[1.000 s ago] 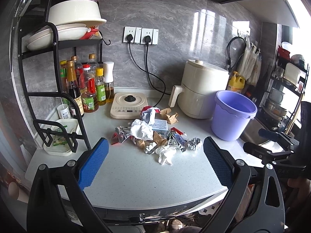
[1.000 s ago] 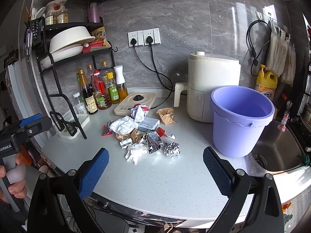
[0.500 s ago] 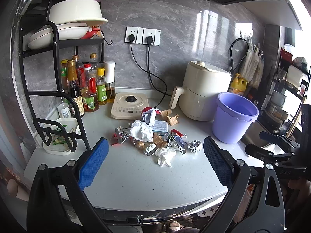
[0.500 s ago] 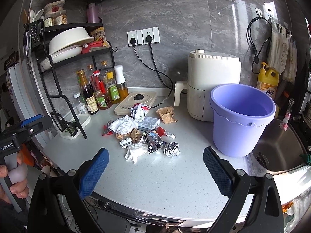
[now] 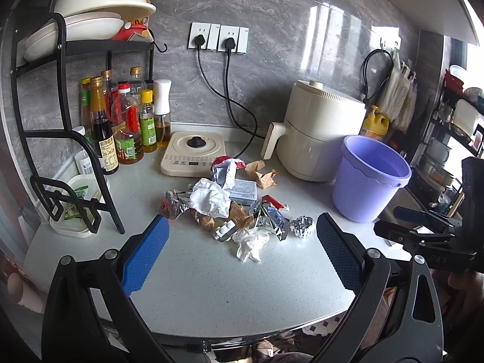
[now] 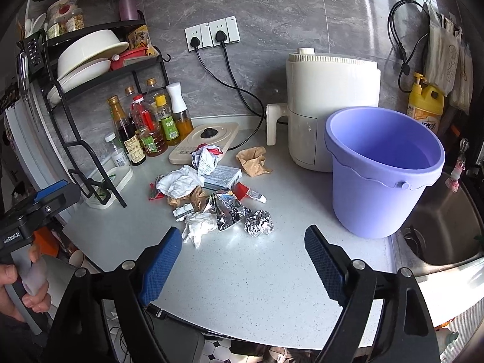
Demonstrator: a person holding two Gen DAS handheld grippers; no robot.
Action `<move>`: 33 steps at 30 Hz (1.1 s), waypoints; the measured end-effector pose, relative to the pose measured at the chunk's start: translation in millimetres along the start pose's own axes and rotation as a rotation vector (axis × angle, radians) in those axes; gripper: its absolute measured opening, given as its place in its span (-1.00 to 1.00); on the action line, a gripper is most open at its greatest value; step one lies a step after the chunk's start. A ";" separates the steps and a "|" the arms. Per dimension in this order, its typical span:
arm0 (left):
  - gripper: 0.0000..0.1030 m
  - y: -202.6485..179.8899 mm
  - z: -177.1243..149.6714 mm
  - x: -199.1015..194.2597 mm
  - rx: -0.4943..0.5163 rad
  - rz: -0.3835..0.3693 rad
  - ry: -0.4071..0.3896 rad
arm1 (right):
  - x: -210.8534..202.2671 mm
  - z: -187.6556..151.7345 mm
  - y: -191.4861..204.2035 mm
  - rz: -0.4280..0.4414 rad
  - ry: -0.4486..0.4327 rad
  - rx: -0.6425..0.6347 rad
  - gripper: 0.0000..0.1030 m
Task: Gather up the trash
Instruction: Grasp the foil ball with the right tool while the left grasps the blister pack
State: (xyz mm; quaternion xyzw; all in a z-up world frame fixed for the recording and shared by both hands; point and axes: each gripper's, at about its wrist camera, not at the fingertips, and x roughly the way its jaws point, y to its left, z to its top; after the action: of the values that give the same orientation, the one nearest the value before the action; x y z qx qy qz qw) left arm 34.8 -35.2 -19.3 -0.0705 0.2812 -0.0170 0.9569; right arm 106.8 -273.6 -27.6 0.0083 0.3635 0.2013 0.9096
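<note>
While both hand-held grippers hover over the counter's front edge, nothing is collected yet. The trash lies mid-counter, the bucket near the right edge. The left hand-held gripper stands wide; the right hand-held gripper is closing, empty. Next it must reach the foil ball.

Air fryer at worktop back, 1 o'clock. Hotplate at 11 o'clock, bottles just left of it. Rack at 9 o'clock, bowls on top shelf. Two plugs in wall sockets. Sink at 3 o'clock; yellow jug behind.
</note>
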 end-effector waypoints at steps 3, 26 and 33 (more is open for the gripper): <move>0.88 0.1 0.1 13.9 -0.014 -0.005 0.017 | 15.8 1.9 -7.6 0.008 0.039 0.007 0.34; 0.01 34.6 -32.6 167.8 -0.137 0.066 0.278 | 142.2 15.6 -22.5 0.091 0.259 -0.038 -0.01; -0.02 36.2 -36.5 202.4 -0.140 0.063 0.326 | 170.1 20.1 -23.7 0.099 0.299 -0.052 0.01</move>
State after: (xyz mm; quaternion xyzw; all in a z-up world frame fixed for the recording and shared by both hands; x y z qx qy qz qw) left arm 185.1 -18.6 -163.4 -0.1246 0.4353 0.0217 0.8914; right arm 240.1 -229.4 -128.5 -0.0274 0.4887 0.2541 0.8342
